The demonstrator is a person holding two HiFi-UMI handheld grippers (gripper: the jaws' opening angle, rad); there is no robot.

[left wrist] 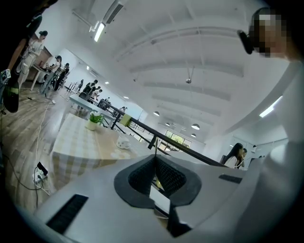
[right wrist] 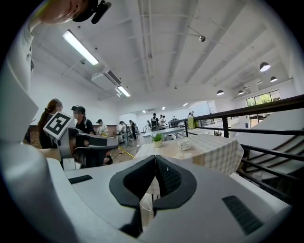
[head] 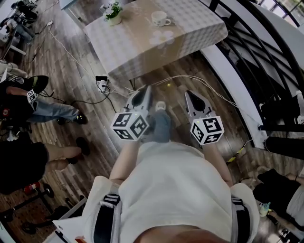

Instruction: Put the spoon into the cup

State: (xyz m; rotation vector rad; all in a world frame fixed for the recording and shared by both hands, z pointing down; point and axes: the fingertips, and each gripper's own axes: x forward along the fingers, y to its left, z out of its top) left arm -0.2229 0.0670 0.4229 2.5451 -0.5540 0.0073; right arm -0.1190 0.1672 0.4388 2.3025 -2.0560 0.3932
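Holding left gripper [head: 147, 88] and right gripper [head: 189, 94] clenched, empty, side by side, short of table [head: 137, 43] bearing cup [head: 160, 19].

left gripper [head: 146, 90], right gripper [head: 190, 96], side by side, pointing ahead; jaws closed (nothing between)

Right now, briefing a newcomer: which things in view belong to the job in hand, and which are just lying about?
Job: cup; table; left gripper and right gripper, both shut, empty; no spoon can be made out.
Lying about: potted plant; power strip.
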